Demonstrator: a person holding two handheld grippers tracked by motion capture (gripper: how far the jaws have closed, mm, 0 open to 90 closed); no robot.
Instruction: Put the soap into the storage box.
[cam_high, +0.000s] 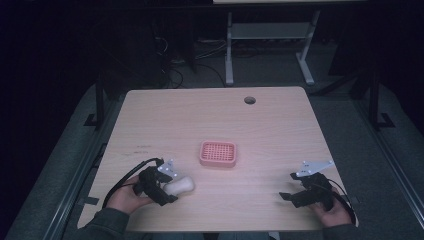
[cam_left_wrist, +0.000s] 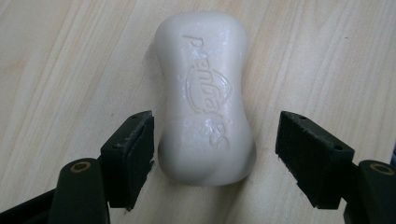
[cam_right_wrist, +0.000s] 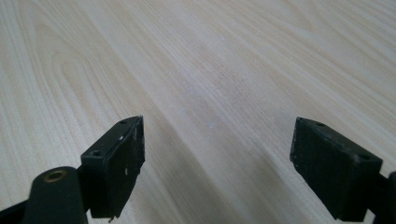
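pink tray (cam_high: 217, 153) mid table (cam_high: 280, 130), w/ grommet hole (cam_high: 249, 100)

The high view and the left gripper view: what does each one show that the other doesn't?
The high view alone takes in the whole table, the pink slotted soap dish at its middle, the person's hands, and the right gripper resting open on bare wood. The left gripper view alone shows the raised lettering on the white soap bar and a gap between one pad and the bar. Both show the left gripper around that bar lying on the wood.
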